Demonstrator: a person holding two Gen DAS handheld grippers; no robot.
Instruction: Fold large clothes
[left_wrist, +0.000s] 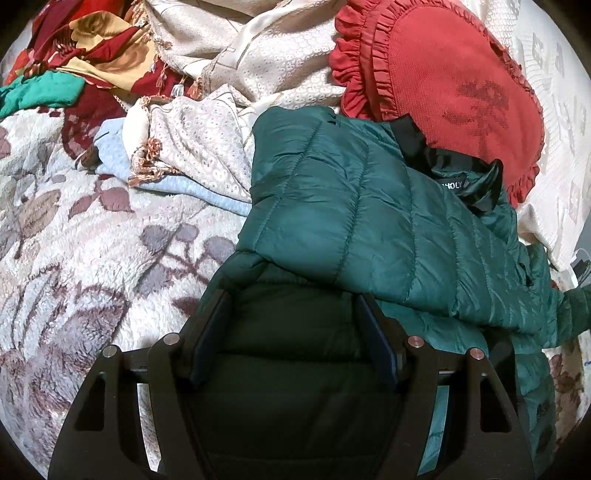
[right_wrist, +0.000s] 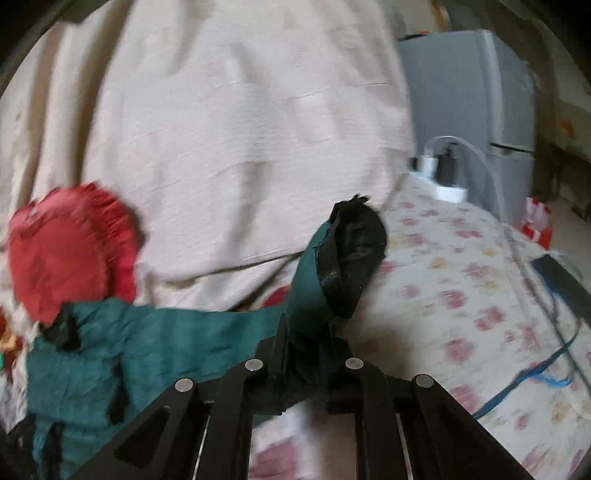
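Note:
A dark green quilted puffer jacket (left_wrist: 354, 210) lies on the bed, its left side folded over the body, black collar at the far end near a red pillow. My left gripper (left_wrist: 293, 306) is open, its jaws wide apart over the jacket's near hem, touching nothing I can make out. In the right wrist view my right gripper (right_wrist: 308, 343) is shut on the jacket's sleeve (right_wrist: 314, 280), whose black cuff (right_wrist: 354, 254) sticks up past the fingers. The sleeve is lifted off the bed and stretches left to the jacket body (right_wrist: 92, 354). The right view is motion-blurred.
A red ruffled heart pillow (left_wrist: 454, 88) lies behind the collar. A heap of cream, red-patterned, teal and light blue cloths (left_wrist: 184, 110) sits at the far left. A floral blanket (left_wrist: 74, 240) covers the bed. A power strip with plugs (right_wrist: 443, 173) and a grey fridge (right_wrist: 469, 107) stand at the right.

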